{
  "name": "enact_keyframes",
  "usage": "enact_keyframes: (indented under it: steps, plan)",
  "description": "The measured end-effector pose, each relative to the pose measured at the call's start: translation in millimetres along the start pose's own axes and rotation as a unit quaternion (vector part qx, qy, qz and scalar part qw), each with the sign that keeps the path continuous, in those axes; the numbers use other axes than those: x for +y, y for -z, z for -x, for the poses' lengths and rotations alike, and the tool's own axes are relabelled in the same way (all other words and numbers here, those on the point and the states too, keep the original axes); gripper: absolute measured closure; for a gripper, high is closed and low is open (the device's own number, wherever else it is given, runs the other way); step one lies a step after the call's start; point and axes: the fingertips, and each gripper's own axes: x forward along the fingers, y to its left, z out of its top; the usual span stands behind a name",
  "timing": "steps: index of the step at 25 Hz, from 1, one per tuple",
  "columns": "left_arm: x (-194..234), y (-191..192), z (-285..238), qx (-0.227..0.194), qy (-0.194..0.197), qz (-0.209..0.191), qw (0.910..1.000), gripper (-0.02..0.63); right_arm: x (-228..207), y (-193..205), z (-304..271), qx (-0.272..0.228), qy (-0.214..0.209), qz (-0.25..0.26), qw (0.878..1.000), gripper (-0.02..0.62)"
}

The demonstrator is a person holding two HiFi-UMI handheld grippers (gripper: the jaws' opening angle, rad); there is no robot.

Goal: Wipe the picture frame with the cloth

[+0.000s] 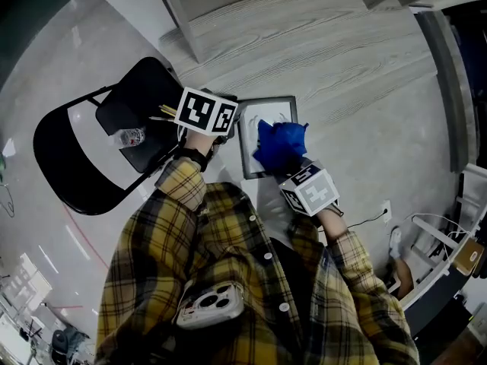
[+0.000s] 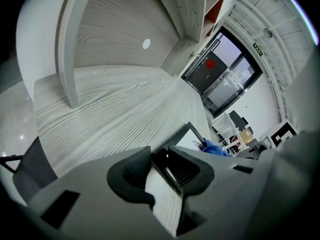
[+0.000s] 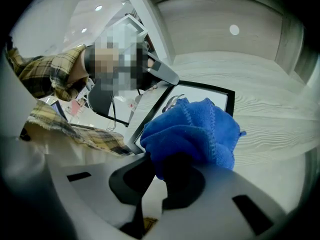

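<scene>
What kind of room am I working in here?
Probably an office or workshop-type room: a grey wood-grain table, a black chair beside it, and glass doors with white shelving beyond.

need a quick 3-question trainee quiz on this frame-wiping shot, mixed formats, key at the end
1. True or false: the left gripper is shut on the edge of the picture frame.
2. What does the right gripper hold? A) blue cloth B) sponge C) nothing
3. In the head view, what piece of furniture stands left of the table?

Key: 1 true; 2 A; 3 black folding chair.
</scene>
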Motion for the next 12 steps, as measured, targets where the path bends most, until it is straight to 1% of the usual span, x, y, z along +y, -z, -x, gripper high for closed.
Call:
enact_keyframes:
  steps: [3,4,5,7,10,12]
  plan:
    - [0.1,0.5,-0.3,0.0,0.0,0.002,1.0,0.495,10.1,7.8,5.9,0.022,-0.026,0.008,0.999,0.551]
    - [0.0,0.7,-0.3,-0.001,0.0,0.002,1.0,0.495,13.9,7.2,9.6,0.018,-0.033,0.008,0.999,0.551]
    - [0.1,0.9,-0.4,-0.001,0.0,0.002,1.0,0.495,17.0,2.3,14.9,0.003,-0.036,0.006,0.999,0.551]
    - [-0.1,0.4,-0.7,-0.002,0.0,0.0,1.0,0.495,20.2,-20.3,30.1,-0.045,-0.031,0.003,0.999,0.551]
    - [-1.1,-0.2,0.8,-0.003,0.001,0.0,1.0,0.495,19.1,-72.0,52.9,-0.122,-0.015,0.014,0.992,0.551]
    - [-1.6,-0.3,1.0,-0.004,0.002,0.001,1.0,0.495,13.6,-104.4,54.4,-0.149,-0.003,0.032,0.988,0.551]
